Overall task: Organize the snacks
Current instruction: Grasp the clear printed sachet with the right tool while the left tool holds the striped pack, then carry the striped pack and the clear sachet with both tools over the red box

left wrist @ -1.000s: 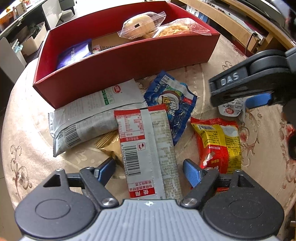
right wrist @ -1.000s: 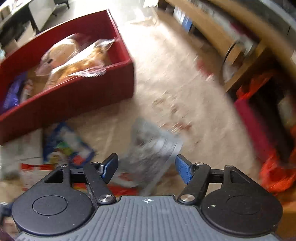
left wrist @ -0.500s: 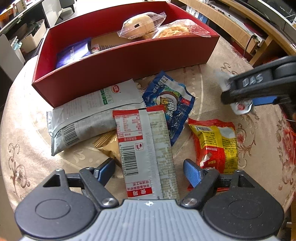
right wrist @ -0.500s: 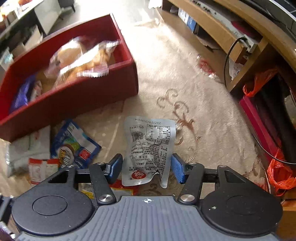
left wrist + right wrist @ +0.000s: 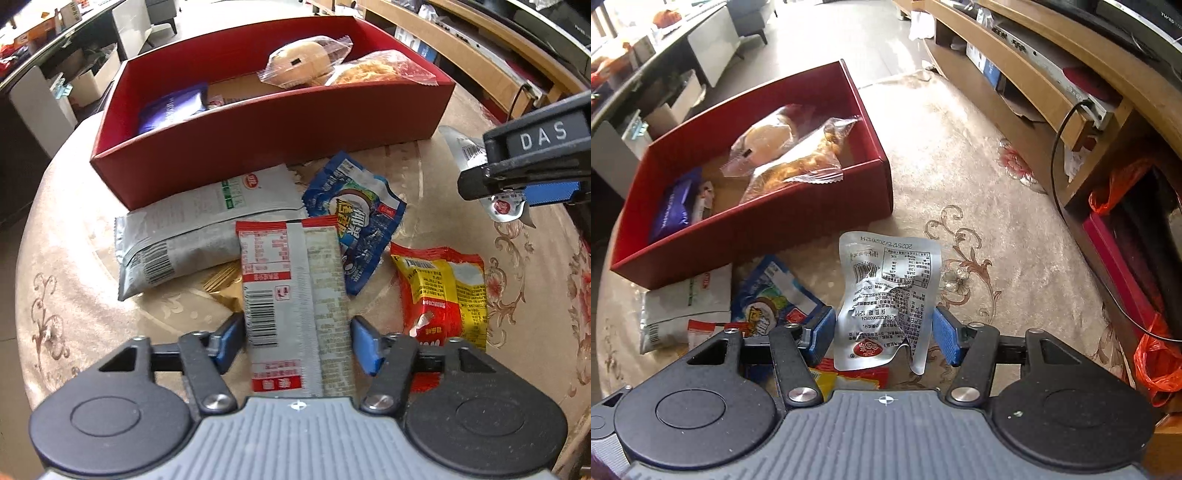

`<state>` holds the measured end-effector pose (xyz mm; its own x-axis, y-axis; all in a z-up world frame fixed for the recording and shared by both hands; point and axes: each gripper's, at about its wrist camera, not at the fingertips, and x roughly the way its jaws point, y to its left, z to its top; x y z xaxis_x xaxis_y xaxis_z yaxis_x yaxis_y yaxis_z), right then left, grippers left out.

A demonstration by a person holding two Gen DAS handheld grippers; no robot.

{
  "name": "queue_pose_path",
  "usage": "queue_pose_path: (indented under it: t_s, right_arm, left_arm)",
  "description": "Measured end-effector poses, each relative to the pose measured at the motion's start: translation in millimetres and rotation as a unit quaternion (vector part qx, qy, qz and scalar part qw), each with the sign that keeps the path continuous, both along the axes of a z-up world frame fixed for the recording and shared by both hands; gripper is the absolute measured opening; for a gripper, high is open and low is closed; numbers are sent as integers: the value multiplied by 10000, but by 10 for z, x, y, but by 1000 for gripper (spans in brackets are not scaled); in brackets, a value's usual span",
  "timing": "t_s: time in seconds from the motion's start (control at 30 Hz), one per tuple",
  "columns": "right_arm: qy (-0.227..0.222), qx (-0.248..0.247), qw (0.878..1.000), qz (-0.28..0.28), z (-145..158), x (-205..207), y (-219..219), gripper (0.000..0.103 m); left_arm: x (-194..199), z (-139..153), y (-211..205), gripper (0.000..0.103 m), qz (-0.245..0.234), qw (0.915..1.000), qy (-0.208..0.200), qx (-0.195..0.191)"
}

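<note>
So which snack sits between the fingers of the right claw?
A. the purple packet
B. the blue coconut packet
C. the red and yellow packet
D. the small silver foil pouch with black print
D: in the right wrist view the small silver foil pouch sits between the blue fingers of the right claw, which have just been closing.

"DAS" on right gripper (image 5: 532,192)

My round table (image 5: 92,258) in a beige floral cloth, on it a red box (image 5: 280,133), grey packet (image 5: 192,232), blue packet (image 5: 358,221), red-and-yellow packet (image 5: 443,288), gold wrapper (image 5: 221,284).
</note>
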<state>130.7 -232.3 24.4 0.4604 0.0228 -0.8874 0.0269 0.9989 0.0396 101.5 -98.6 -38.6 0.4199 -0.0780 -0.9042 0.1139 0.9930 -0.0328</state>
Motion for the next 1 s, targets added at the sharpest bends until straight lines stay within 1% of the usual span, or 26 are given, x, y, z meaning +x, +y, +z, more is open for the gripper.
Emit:
queue_pose_path:
  t_s: [0.1,0.13,0.37,0.47,0.53,0.63,0.77,1.0]
  right_arm:
    - [-50,-32,10000,68,26,-15,16,65]
    - [-74,-25,9999,83,38,-18,23,65]
    - [-234,35,9994,263,138,-78,80,65]
    - [-297,15,9990,341,173,-130,102,65]
    - [-362,34,9986,390,213,-174,108,65]
    - [-446,56,9979,457,267,-222,112,65]
    - [-537,105,9974,470,330,-243,111,65]
    - [-529,108,9976,424,323,-139,176,65]
  left_arm:
    - [-33,24,141,49,205,9992,86,-337]
    - [-39,30,177,48,261,9988,125,-396]
    - [-164,48,274,48,494,9981,256,-256]
    - [-211,57,242,48,513,9985,183,-1]
    - [-243,86,233,46,553,9983,166,69]
    - [-295,186,261,45,607,9981,128,32]
    - [-295,318,264,45,470,9988,3,129]
    - [-130,376,334,45,303,9994,7,-150]
